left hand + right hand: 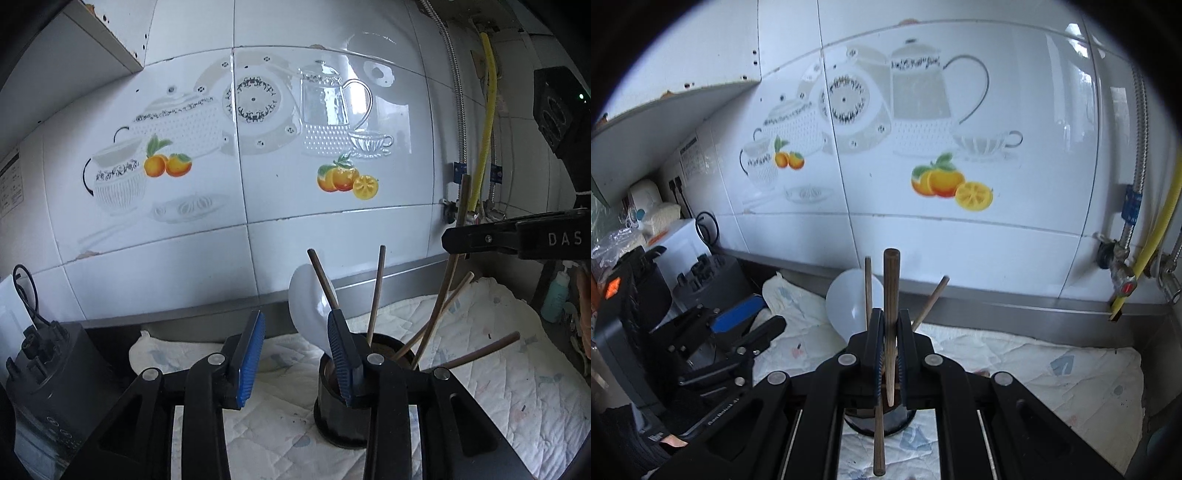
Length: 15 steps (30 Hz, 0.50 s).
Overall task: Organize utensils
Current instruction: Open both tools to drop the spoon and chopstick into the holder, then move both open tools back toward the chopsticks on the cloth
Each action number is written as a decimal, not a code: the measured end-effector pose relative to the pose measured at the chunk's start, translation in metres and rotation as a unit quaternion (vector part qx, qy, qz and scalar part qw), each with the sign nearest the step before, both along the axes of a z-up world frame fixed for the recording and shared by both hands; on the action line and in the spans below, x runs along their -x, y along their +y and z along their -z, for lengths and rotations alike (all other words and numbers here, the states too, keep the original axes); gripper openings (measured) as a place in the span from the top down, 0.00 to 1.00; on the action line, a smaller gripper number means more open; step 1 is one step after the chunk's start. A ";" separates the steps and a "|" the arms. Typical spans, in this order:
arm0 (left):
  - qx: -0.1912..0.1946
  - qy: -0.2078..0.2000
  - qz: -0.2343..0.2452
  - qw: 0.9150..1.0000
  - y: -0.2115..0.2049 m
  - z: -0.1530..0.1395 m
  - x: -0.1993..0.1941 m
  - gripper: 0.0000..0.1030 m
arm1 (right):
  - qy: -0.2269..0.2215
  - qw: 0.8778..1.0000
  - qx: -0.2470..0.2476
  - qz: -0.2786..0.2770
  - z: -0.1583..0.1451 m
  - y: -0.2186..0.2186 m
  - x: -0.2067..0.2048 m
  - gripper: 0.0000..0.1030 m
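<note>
Your right gripper [888, 350] clamps a brown chopstick [889, 317]; your left gripper [295, 354] stands open, empty.

At lower centre, the clamped chopstick stands nearly upright over the dark utensil cup [334, 410]. Behind your fingers, the cup sits on a quilted cloth [498, 376], holding other sticks and a white spoon [308, 306]. Farthest back, the tiled wall [258, 240].
</note>
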<state>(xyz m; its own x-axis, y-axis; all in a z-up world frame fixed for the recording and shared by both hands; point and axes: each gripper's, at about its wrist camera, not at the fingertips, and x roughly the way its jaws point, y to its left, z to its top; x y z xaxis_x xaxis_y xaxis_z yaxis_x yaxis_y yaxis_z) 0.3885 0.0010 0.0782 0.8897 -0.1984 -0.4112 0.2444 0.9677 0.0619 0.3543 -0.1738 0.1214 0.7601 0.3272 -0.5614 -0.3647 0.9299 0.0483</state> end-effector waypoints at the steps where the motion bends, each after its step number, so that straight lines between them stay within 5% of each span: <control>1: -0.002 0.013 -0.003 1.000 0.001 0.001 0.003 0.62 | 0.007 1.000 0.005 -0.002 0.003 0.002 0.000 0.91; 15: -0.001 0.119 -0.004 0.993 0.024 0.026 0.045 0.62 | 0.004 1.000 0.019 0.014 -0.003 -0.009 0.039 0.79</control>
<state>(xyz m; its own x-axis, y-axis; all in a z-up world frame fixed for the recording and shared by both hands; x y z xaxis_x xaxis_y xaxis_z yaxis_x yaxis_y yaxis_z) 0.3438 0.0246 0.0522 0.7684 -0.1913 -0.6108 0.2453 0.9694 0.0051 0.3153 -0.1828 0.1243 0.7646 0.2839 -0.5785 -0.3377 0.9411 0.0156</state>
